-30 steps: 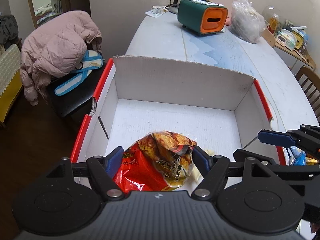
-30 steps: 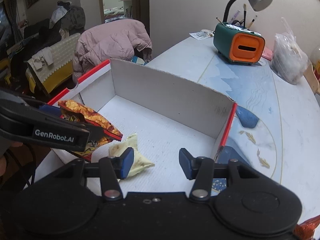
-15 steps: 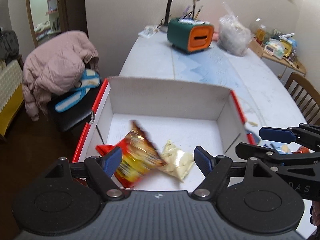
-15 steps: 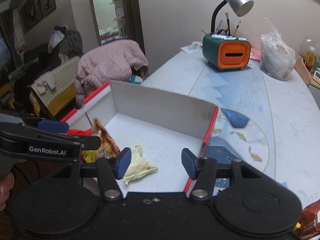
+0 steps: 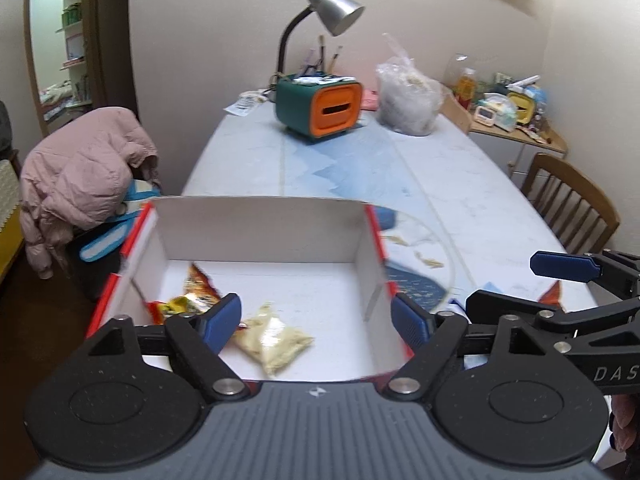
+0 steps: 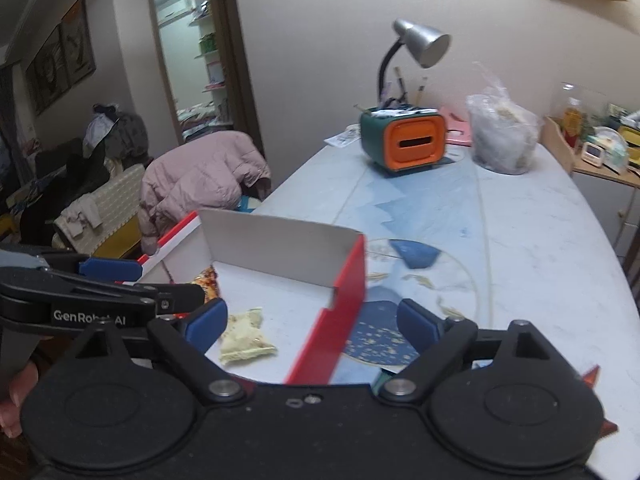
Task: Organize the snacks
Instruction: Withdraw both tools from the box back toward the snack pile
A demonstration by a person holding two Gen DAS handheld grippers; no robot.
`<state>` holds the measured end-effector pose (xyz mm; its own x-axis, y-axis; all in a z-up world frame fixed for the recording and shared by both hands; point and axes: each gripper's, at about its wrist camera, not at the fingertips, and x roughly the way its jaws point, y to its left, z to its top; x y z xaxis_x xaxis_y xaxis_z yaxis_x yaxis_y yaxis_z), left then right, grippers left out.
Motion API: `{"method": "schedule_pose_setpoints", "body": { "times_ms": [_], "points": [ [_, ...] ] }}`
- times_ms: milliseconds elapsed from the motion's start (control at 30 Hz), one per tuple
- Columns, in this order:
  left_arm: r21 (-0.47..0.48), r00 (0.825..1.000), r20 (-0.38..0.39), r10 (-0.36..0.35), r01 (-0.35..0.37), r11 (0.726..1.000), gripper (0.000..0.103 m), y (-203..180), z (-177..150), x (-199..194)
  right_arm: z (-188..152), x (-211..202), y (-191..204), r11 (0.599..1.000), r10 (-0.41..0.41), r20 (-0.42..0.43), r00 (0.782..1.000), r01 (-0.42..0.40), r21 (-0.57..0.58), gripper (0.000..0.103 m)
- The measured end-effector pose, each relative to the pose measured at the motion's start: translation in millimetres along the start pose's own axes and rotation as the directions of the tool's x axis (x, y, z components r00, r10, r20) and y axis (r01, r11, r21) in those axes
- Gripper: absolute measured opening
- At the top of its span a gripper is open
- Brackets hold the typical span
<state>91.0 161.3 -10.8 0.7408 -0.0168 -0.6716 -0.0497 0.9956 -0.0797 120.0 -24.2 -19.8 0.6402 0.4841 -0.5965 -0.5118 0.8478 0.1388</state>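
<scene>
Left gripper (image 5: 316,316) up over the near edge of the box, blue pads spread wide with nothing between them, and those jaws have just been opening. Right gripper (image 6: 312,322) the same story, jaws parting fast and now well apart, empty, straddling the red right wall of the cardboard box (image 6: 280,246). Down inside the box, a red and yellow chip bag (image 5: 192,296) lies at the near left, close to the left wall, and just right of it a pale cream snack packet (image 5: 276,338) rests flat on the white floor, the two overlapping at one corner or just touching, hard to say which. The box sits at the near end of the pale marbled table (image 5: 440,168). Near right, beside the box, a red wrapper corner (image 6: 592,376) pokes out behind the right gripper's body. Far end: a green and orange desk organizer (image 5: 320,110) with brushes, a silver desk lamp (image 5: 334,10), a clear plastic bag (image 5: 408,100). Off to the left, a pink puffer jacket (image 5: 84,172) slumped over a chair.
</scene>
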Motion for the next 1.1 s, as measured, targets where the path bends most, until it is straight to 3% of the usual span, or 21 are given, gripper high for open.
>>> {"method": "schedule_pose_setpoints", "body": {
  "times_ms": [200, 300, 533, 833, 1100],
  "points": [
    [0.006, 0.998, 0.011, -0.065, 0.065, 0.998, 0.086, -34.3, -5.5, -1.1, -11.8, -29.7, -39.3, 0.998, -0.052, 0.025, 0.998, 0.051, 0.036, 0.102],
    [-0.006, 0.994, 0.004, -0.107, 0.107, 0.994, 0.101, -52.7, -8.5, 2.4, -23.0, -45.4, -59.7, 0.995, -0.092, 0.026, 0.995, 0.091, 0.042, 0.103],
    [-0.004, 0.988, -0.045, -0.147, 0.147, 0.989, 0.102, -105.5, -20.7, 20.3, -49.7, -72.9, -113.6, 0.988, -0.151, -0.013, 0.988, 0.151, 0.036, 0.103],
    [-0.043, 0.989, -0.138, -0.052, 0.046, 0.998, 0.102, -147.1, -34.7, 55.0, -71.0, -78.8, -177.6, 0.982, -0.187, -0.067, 0.980, 0.187, -0.003, 0.103],
    [-0.112, 0.975, -0.208, 0.075, -0.100, 0.989, 0.102, -146.1, -60.5, 72.9, -91.0, -52.5, -212.6, 0.983, -0.186, -0.126, 0.974, 0.185, -0.019, 0.102]
  ]
}}
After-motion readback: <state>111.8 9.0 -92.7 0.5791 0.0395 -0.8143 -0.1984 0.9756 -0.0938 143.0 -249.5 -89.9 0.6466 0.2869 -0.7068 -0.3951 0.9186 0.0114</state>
